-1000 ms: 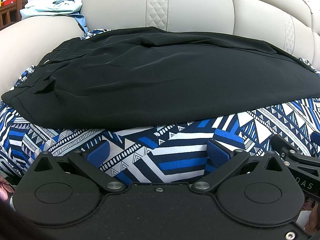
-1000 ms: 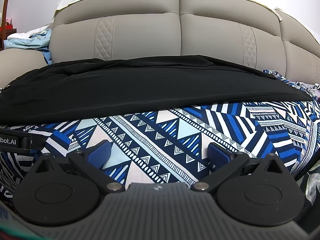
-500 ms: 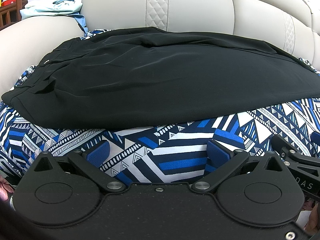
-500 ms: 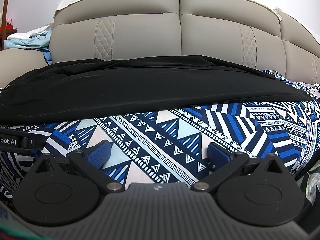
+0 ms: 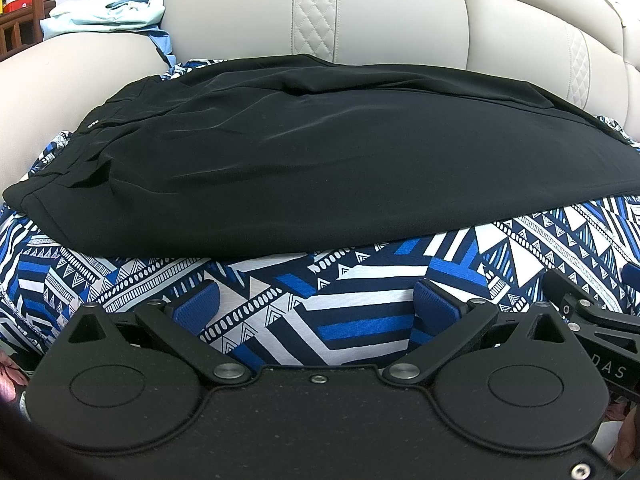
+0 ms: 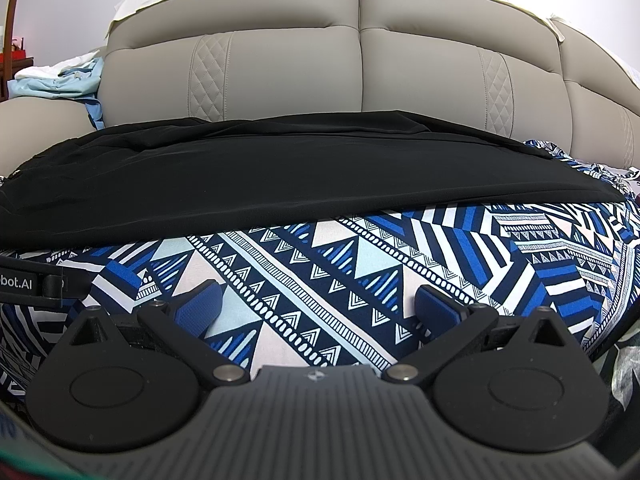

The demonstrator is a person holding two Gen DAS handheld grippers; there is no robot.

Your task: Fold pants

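Black pants (image 5: 304,152) lie flat across a blue, white and navy patterned cloth (image 5: 360,280) on the sofa seat, waistband at the left, legs running right. They also show in the right wrist view (image 6: 280,172). My left gripper (image 5: 318,304) is open and empty, low over the cloth just in front of the pants' near edge. My right gripper (image 6: 318,304) is open and empty, also short of the near edge, over the patterned cloth (image 6: 360,264).
The grey sofa backrest (image 6: 360,72) rises right behind the pants. Light blue clothes (image 5: 104,16) lie on the left armrest. The other gripper's body shows at the right edge of the left view (image 5: 592,320) and the left edge of the right view (image 6: 28,284).
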